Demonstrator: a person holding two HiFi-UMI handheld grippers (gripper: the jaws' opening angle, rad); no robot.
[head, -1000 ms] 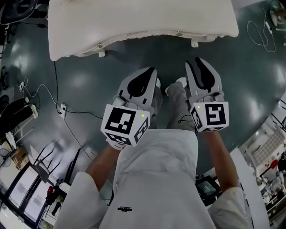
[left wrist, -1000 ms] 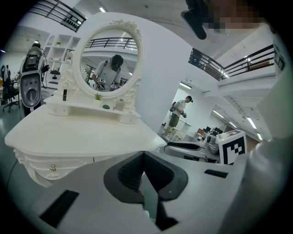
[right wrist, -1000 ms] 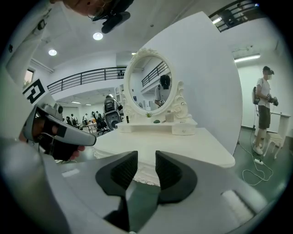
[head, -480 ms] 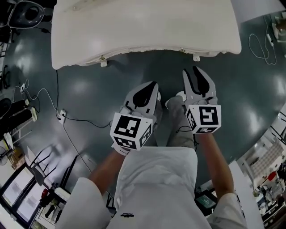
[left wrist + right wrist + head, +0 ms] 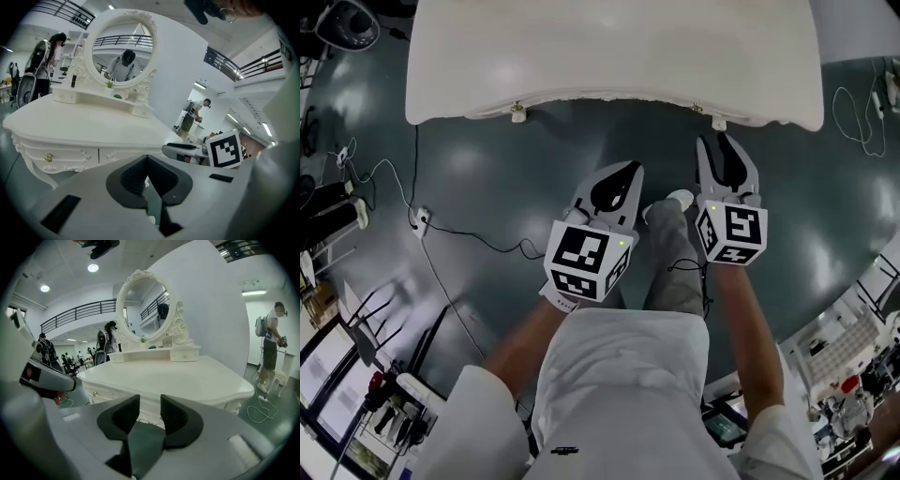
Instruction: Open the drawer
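Under the white tabletop [image 5: 93,129] of the dressing table, the drawer [image 5: 63,158] sits closed and flush, a carved cream front with a small brass knob [image 5: 48,158]. An oval mirror [image 5: 123,47] stands on top. Dark floor [image 5: 534,159] and a trailing cable [image 5: 416,169] lie nearby. The left gripper [image 5: 621,180] has its jaws together. The right gripper [image 5: 717,150] has just been opening; its jaws are wide and empty.

A white table [image 5: 609,56] spans 12 o'clock, with a small knob [image 5: 517,109] under its front edge at 11 o'clock and a second knob [image 5: 697,108] at 1 o'clock. Over the dark floor [image 5: 478,169], the left gripper [image 5: 625,169] sits near centre, jaw tips together. The right gripper [image 5: 717,141], at 2 o'clock, is just below the second knob. Its jaws have just been opening, with only floor between them. A cable [image 5: 459,234] trails at 9 o'clock.
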